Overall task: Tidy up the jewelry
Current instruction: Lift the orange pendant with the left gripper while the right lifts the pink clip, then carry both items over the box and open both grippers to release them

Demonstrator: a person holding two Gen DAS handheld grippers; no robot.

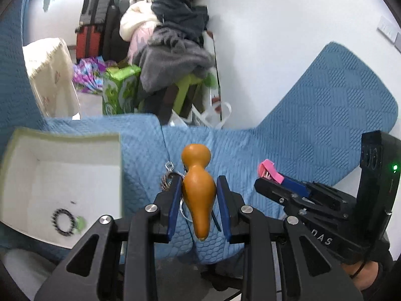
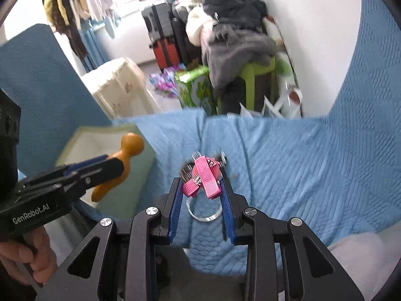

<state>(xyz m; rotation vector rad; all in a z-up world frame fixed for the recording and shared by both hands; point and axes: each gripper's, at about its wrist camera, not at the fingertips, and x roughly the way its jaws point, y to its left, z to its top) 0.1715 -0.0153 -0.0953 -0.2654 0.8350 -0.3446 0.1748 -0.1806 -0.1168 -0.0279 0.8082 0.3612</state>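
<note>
Two grippers work above a blue quilted bed cover (image 1: 288, 150). Left gripper (image 1: 199, 190) clamps an orange gourd-shaped wooden pendant (image 1: 199, 190), with an open white box (image 1: 75, 150) holding a black beaded bracelet (image 1: 64, 222) to its left. Right gripper (image 2: 202, 188) pinches a pink ribbon hair clip (image 2: 204, 178) at its fingertips.

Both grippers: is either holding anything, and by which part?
The left gripper grips the orange-brown wooden gourd pendant at its lower bulb. The right gripper holds a pink ribbon hair clip by its sides.
</note>
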